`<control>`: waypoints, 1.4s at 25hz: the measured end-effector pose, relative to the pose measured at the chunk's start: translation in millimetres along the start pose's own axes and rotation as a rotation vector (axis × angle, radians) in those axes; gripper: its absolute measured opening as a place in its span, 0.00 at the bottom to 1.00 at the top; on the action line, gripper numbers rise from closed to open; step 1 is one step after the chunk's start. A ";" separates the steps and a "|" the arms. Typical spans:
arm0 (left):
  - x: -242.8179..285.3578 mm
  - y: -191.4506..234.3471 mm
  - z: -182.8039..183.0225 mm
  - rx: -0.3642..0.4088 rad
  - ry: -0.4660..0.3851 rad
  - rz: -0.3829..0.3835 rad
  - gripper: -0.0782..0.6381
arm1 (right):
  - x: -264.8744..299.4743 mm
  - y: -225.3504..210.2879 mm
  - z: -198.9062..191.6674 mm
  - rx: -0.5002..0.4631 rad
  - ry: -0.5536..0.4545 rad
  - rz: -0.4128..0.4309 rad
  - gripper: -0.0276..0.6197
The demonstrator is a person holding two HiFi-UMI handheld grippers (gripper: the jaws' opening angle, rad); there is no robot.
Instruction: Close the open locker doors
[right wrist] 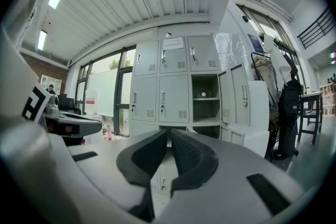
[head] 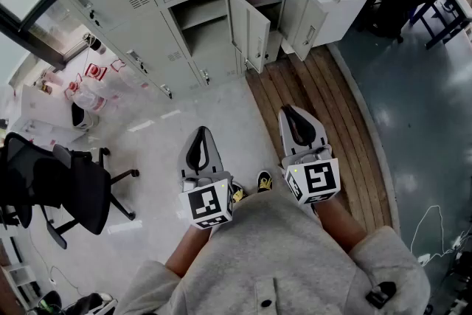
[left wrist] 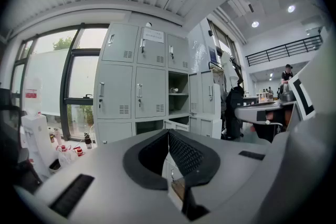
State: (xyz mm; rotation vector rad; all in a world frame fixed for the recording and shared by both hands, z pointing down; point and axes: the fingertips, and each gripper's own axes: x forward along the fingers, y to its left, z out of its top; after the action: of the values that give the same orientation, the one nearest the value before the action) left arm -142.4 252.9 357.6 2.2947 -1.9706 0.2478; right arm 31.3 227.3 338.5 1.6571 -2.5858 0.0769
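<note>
Locker doors stand open in the lower right part of the lockers, straight ahead of the person and well apart from both claws. One door swings out from the middle column. A second hangs open just to its right, and bare shelves show behind them. In the left gripper view the same bank stands across the room, its open compartments on the right side.

The left claw is held low in front of the body. Its own view shows the claw pinched narrow, tips meeting, nothing between. The right claw sits beside it over the wooden strip of floor. Its own view shows that claw drawn almost together too, only a sliver of gap, also empty.

The doors look like thin sheet metal, so probably light, stiff and free on their hinges. They should need a push rather than a grip. The best place is likely the flat face near the free edge (far from the hinge, where least force is needed). A closed claw serves well as a blunt pusher. Painted metal is likely slippery, and a door shoved hard may bounce back off its frame.
</note>
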 end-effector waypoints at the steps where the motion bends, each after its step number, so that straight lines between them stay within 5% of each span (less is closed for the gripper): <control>1: 1.3 -1.2 0.5 0.000 -0.001 -0.002 0.12 | 0.6 -0.2 -1.1 -0.005 0.003 0.002 0.11; 24: -1.9 21.1 -5.1 -0.015 0.000 -0.016 0.12 | 5.0 12.6 -19.6 0.075 0.087 -0.033 0.10; 35: -21.6 45.9 -9.8 -0.037 -0.003 -0.016 0.12 | 5.3 56.2 -23.3 0.108 0.103 0.039 0.09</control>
State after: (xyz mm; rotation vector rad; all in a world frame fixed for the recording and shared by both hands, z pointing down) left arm -191.4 268.6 361.9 2.2887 -1.9411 0.2046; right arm -21.2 247.9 361.8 1.5898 -2.5795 0.3002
